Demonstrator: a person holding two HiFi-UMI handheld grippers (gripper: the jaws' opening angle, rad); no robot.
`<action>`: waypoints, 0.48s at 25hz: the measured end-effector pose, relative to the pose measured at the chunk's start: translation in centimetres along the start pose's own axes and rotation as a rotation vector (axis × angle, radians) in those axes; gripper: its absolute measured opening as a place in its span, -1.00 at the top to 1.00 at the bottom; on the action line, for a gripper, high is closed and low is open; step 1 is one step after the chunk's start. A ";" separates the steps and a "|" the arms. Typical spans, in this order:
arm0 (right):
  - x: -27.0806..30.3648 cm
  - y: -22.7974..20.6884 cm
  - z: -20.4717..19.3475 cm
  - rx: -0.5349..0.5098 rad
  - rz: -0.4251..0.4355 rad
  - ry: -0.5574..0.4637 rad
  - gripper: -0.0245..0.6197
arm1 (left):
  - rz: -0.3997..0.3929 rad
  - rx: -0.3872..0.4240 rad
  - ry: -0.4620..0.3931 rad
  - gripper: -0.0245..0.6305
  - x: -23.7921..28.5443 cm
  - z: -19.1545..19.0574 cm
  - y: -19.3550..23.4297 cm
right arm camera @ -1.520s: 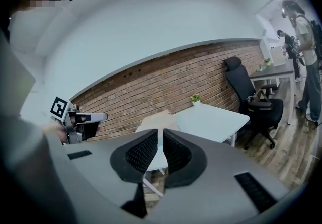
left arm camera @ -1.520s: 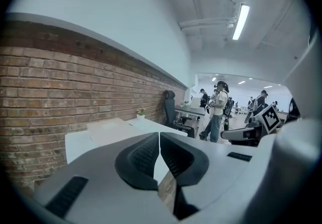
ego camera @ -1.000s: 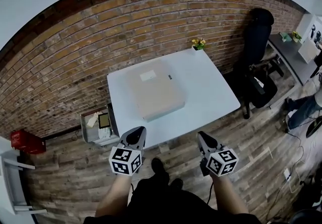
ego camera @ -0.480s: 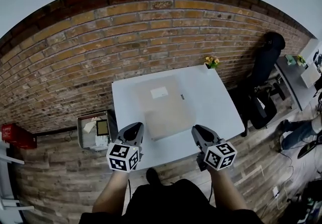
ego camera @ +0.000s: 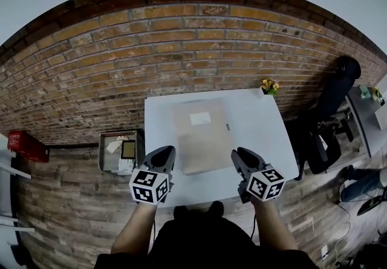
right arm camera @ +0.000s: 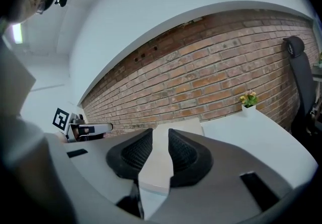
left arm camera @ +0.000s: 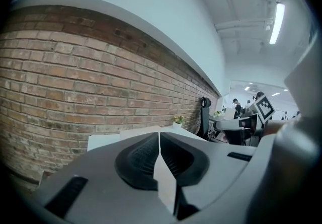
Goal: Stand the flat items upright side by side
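Observation:
A tan flat package point(ego camera: 202, 138) with a white label point(ego camera: 200, 118) lies flat on the white table point(ego camera: 260, 135), left of its middle. My left gripper point(ego camera: 164, 154) hovers over the table's near edge, just left of the package, and is shut with nothing in it. In the left gripper view its jaws point(left arm camera: 159, 136) meet. My right gripper point(ego camera: 240, 156) hovers just right of the package. Its jaws point(right arm camera: 160, 135) have just been opening; a narrow gap shows, with nothing between them and the package point(right arm camera: 178, 128) beyond.
A small potted flower point(ego camera: 269, 86) stands at the table's far right corner. A grey crate point(ego camera: 121, 152) of odds sits on the floor left of the table. A black office chair point(ego camera: 329, 107) stands to the right, a brick wall behind.
The person has stepped up to the table, which now lies squarer and closer. Both grippers have moved forward over its near edge, one on each side of the package.

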State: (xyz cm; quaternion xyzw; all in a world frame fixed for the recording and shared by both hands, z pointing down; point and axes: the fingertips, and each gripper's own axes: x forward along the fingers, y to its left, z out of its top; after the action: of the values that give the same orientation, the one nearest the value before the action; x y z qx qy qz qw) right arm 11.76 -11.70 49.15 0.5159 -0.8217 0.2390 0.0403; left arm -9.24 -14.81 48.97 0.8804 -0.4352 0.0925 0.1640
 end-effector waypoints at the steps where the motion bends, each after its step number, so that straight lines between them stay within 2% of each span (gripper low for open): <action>1: 0.2 -0.3 0.3 -0.005 0.015 0.001 0.57 | 0.013 0.001 -0.002 0.86 0.2 0.2 -0.2; 3: 0.4 -0.9 0.9 -0.007 0.043 0.003 0.49 | 0.039 -0.001 -0.004 0.86 0.7 0.7 -0.7; 8: 0.1 -3.0 1.6 -0.019 0.118 0.033 0.13 | 0.103 0.011 -0.020 0.84 1.8 1.6 -2.5; 12: -0.6 -5.0 2.2 -0.023 0.150 0.037 -0.21 | 0.168 0.000 -0.041 0.49 1.9 2.1 -3.7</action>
State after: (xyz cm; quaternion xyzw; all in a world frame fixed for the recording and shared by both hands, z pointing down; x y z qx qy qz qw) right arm 16.78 -13.93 48.75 0.4479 -0.8598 0.2415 0.0432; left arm -5.09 -14.94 46.80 0.8425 -0.5108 0.0881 0.1469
